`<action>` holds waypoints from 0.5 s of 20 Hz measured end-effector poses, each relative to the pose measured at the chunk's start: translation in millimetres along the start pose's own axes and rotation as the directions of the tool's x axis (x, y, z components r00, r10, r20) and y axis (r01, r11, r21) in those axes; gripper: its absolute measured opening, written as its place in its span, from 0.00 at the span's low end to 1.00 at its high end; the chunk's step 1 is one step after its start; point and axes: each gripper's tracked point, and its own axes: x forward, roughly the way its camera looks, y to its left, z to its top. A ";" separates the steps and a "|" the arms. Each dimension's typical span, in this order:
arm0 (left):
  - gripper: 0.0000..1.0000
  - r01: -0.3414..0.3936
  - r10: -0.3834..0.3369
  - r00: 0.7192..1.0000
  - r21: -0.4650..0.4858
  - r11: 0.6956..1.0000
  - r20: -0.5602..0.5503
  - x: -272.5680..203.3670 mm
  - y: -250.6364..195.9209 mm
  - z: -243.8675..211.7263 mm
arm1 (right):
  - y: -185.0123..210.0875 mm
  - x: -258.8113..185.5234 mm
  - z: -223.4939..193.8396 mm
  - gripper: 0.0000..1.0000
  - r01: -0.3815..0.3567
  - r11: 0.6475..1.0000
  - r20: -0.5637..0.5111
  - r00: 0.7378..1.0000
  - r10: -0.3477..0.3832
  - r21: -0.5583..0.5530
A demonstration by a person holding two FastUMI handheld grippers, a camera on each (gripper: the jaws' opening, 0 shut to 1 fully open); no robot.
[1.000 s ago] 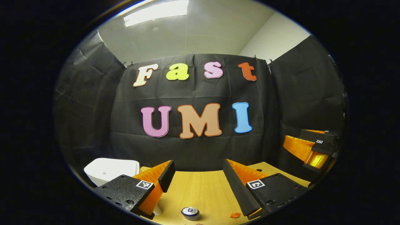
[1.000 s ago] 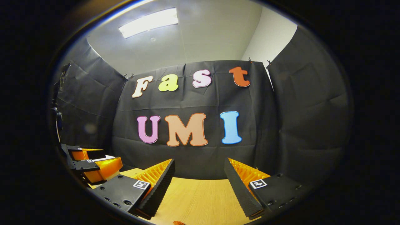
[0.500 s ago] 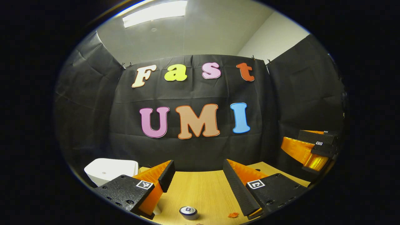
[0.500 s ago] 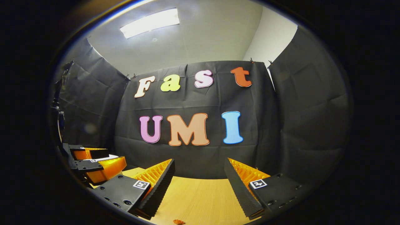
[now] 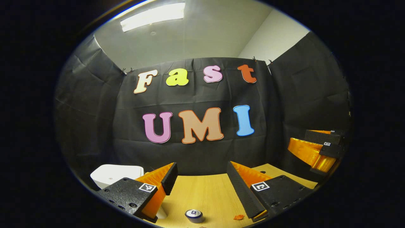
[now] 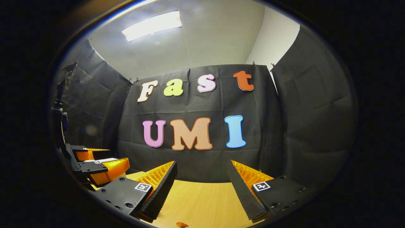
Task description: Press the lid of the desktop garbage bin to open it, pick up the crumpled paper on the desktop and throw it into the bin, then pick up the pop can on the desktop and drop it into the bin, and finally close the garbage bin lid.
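Observation:
The white bin (image 5: pixel 115 174) stands at the table's far left with its lid down, partly behind my left finger. A pop can (image 5: pixel 194 215) stands upright on the wooden table (image 5: pixel 202 196), low between my left gripper's (image 5: pixel 202 172) fingers and nearer than their tips. That gripper is open and holds nothing. A small orange crumpled scrap (image 5: pixel 239 217) lies right of the can. A white bit (image 5: pixel 161 213) peeks out under the left finger; I cannot tell what it is. My right gripper (image 6: pixel 202 172) is open above the table, with the scrap (image 6: pixel 181 224) below it.
The right gripper (image 5: pixel 316 148) hangs at the right edge of the left gripper view. The left gripper (image 6: pixel 95 161) sits at the left edge of the right gripper view. Black cloth walls close the table's back and sides.
Both views have drifted slightly, and the bin sits a little more to the right in the left gripper view. Both grippers stay open and empty. The can and scrap have not moved.

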 end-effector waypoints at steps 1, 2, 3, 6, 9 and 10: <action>0.94 -0.003 0.003 1.000 0.005 1.000 0.003 -1.1 0.2 2.0 | -0.5 -0.9 -2.7 1.00 -0.002 1.000 -0.002 1.000 0.002 0.003; 0.94 -0.007 0.007 1.000 0.009 1.000 0.007 -2.1 0.6 2.3 | -1.6 -0.8 -4.6 1.00 -0.003 1.000 -0.006 1.000 0.003 0.006; 0.99 -0.010 0.009 1.000 0.012 1.000 0.010 -1.8 0.9 4.7 | -2.6 -3.0 -6.4 0.99 -0.004 1.000 -0.009 1.000 0.004 0.008; 0.90 -0.017 0.017 1.000 0.024 1.000 0.018 -2.3 1.3 7.0 | -5.4 -1.4 -5.4 0.99 -0.004 1.000 -0.005 1.000 0.004 0.013; 0.94 -0.022 0.021 0.999 0.025 0.999 0.025 -1.1 -0.3 8.3 | -6.8 0.8 -7.6 0.99 -0.006 1.000 -0.006 1.000 0.007 0.014; 0.94 -0.022 0.021 0.999 0.022 1.000 0.028 -0.4 0.4 8.8 | -5.8 1.7 -8.3 0.99 -0.009 1.000 -0.008 1.000 0.009 0.014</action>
